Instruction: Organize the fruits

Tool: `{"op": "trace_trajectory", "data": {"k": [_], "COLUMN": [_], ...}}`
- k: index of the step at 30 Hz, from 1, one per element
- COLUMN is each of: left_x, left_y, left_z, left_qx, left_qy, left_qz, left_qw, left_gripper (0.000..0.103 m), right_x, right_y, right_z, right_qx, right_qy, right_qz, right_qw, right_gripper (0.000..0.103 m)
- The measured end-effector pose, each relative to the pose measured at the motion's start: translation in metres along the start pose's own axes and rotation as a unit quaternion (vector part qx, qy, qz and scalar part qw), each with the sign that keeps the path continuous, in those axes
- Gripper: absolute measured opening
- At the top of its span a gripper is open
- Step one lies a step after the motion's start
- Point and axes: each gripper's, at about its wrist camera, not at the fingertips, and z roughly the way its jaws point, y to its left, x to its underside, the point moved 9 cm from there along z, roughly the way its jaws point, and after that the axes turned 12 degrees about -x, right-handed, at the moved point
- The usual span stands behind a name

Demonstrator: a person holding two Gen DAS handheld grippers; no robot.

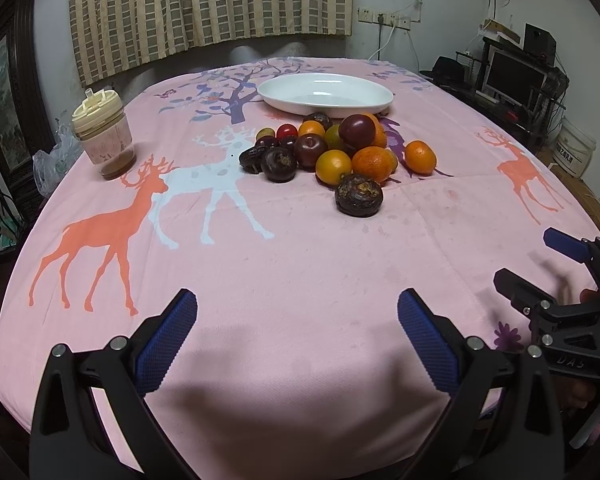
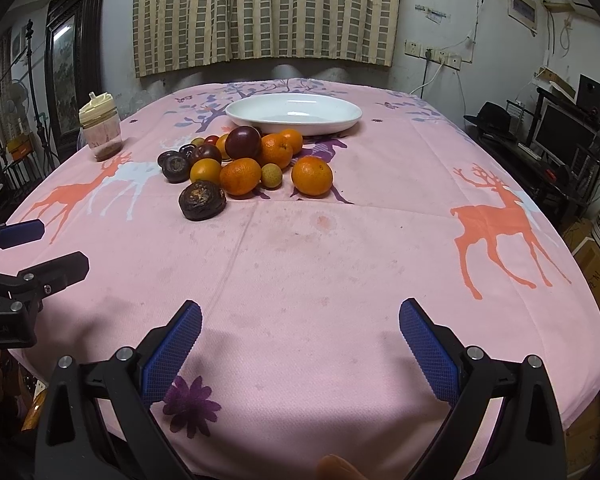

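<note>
A pile of fruit (image 1: 332,148) lies mid-table: oranges, dark plums, small red tomatoes and dark wrinkled fruits. It also shows in the right wrist view (image 2: 240,160). One dark wrinkled fruit (image 1: 358,195) sits nearest me, also visible in the right wrist view (image 2: 202,200). One orange (image 2: 312,175) lies apart at the right. A white oval dish (image 1: 326,93) stands empty behind the pile, seen too in the right wrist view (image 2: 294,114). My left gripper (image 1: 298,316) is open and empty over the near table edge. My right gripper (image 2: 300,326) is open and empty, beside the left one.
A lidded cup (image 1: 102,132) with brown powder stands at the far left of the pink deer tablecloth (image 1: 260,260). A plastic bag (image 1: 52,156) hangs off the left edge. A desk with a monitor (image 1: 514,74) is off to the right. Curtains hang behind.
</note>
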Motion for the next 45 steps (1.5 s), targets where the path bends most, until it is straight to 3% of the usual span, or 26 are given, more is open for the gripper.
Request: {"op": "trace_trajectory", "data": {"k": [45], "left_x": [0.016], "left_y": [-0.001], "left_z": [0.020], "left_qx": [0.000], "left_qy": [0.021], "left_qz": [0.002], "left_qw": [0.9998], "left_gripper": [0.098], "right_x": [0.010], "right_y": [-0.005], "right_z": [0.016], "right_qx": [-0.001], "right_qy": [0.024], "right_qz": [0.001], "right_qw": [1.000], "right_gripper": [0.099]}}
